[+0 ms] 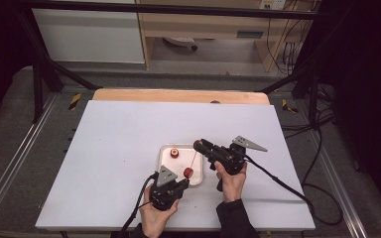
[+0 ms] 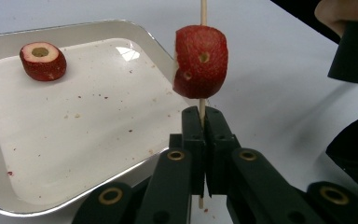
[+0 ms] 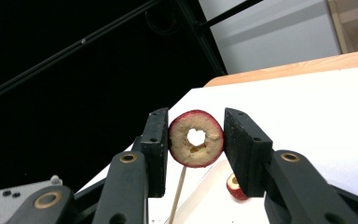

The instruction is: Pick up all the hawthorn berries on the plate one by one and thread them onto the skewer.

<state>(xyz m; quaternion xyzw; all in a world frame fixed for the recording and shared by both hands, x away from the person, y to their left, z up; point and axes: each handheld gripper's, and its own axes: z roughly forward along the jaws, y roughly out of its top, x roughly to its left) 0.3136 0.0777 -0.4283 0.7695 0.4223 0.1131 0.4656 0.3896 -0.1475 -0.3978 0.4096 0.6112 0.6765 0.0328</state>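
My left gripper (image 2: 203,119) is shut on the lower end of a thin wooden skewer (image 2: 203,10), which stands upright beside the tray. One red cored fruit piece (image 2: 200,61) is threaded on the skewer just above the jaws. My right gripper (image 1: 198,145) is shut on a second red fruit ring (image 3: 196,138) with a hole through its pale middle. It holds the ring in the air at the skewer's top end. A third red piece (image 1: 175,153) lies on the white tray (image 1: 167,166).
The tray sits near the middle of a white board (image 1: 119,148) over a wooden table. The board's front edge is close to both hands. A metal frame and cables surround the table.
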